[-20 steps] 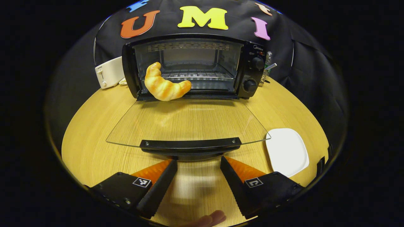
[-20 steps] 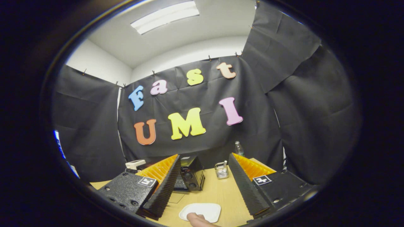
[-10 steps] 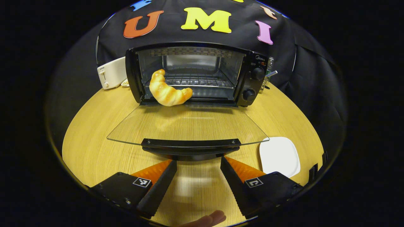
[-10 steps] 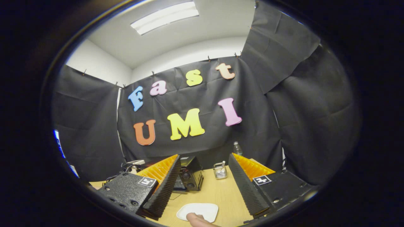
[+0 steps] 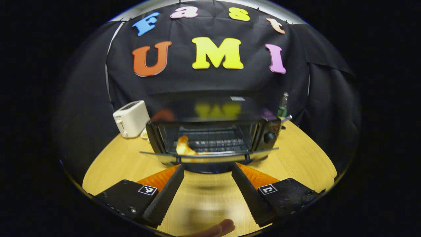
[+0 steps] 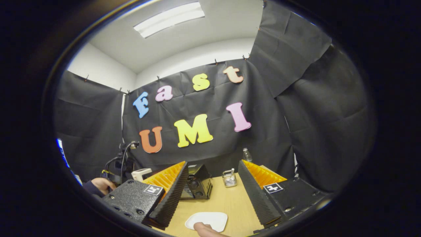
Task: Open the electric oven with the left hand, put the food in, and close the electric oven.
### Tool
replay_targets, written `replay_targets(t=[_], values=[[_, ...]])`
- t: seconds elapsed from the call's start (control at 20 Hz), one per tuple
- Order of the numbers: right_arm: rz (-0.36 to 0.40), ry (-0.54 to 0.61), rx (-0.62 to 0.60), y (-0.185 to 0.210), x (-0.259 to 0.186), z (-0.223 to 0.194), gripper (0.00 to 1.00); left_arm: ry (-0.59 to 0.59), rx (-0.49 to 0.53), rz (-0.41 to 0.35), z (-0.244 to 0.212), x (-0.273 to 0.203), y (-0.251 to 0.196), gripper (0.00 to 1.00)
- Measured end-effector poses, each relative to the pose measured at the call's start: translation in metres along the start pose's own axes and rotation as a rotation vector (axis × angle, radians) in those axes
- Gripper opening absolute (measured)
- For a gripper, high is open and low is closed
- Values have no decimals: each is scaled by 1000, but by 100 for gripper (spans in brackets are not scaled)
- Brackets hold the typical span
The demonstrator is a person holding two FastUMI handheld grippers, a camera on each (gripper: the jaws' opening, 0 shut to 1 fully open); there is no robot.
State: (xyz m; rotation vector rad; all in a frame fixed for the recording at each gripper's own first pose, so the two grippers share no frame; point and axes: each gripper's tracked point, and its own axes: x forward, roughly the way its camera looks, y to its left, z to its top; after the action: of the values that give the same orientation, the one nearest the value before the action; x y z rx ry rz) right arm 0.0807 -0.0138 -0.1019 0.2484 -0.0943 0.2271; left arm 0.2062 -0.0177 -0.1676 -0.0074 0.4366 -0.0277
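The black electric oven (image 5: 210, 131) stands at the back of the wooden table, its glass door (image 5: 263, 154) swung partway up and seen edge-on. A croissant (image 5: 184, 148) lies inside on the left of the rack. My left gripper (image 5: 207, 168) is open, its fingertips right under the door's dark handle (image 5: 207, 166), one on each side. My right gripper (image 6: 212, 171) is open and holds nothing, raised high at the table's right. Beyond it are the oven (image 6: 197, 184) and a hand (image 6: 102, 185) holding the other gripper at far left.
A white toaster (image 5: 131, 118) sits left of the oven and a bottle (image 5: 283, 105) behind its right corner. A white plate (image 6: 206, 220) lies on the table (image 6: 230, 204) below my right gripper, with a fingertip over its near edge. A small holder (image 6: 230, 177) stands further back.
The oven door has swung up from lying flat to edge-on. My left gripper stays open under its handle and now tilts upward. The hand holding it came into the right gripper view.
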Motion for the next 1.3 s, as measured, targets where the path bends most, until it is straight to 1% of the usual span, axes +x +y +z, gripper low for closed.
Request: replay_targets(t=[0.1, 0.2, 0.4, 0.55, 0.7, 0.8, 0.9, 0.95, 1.15, 1.3], values=[[-4, -13, -6, 1, -2, 5, 100, -62, -53, -42, 19, -7, -2, 94], [1, -16, -6, 4, -5, 6, 100, -80, -88, -65, 22, -19, -1, 93], [14, -19, -9, 8, -7, 8, 100, -48, -66, -95, -4, -30, 0, 95], [18, -19, -11, 11, -9, 8, 100, 4, -51, -106, -38, -31, 0, 95], [18, -20, -21, 10, -11, 11, 100, 32, -37, -81, -63, -36, 7, 95], [18, -26, -28, 11, -13, 15, 100, -9, -40, -85, -73, -54, 5, 95], [8, -40, -39, 10, -18, 21, 100, -84, -31, -98, -74, -83, 2, 94], [2, -42, -48, 11, -21, 24, 100, -122, -18, -93, -73, -99, 4, 95], [12, -40, -55, 30, -38, 29, 100, -302, 29, -10, -44, -171, 25, 94], [10, -7, -84, 40, -48, 24, 100, -357, 50, 25, -24, -224, 32, 94]])
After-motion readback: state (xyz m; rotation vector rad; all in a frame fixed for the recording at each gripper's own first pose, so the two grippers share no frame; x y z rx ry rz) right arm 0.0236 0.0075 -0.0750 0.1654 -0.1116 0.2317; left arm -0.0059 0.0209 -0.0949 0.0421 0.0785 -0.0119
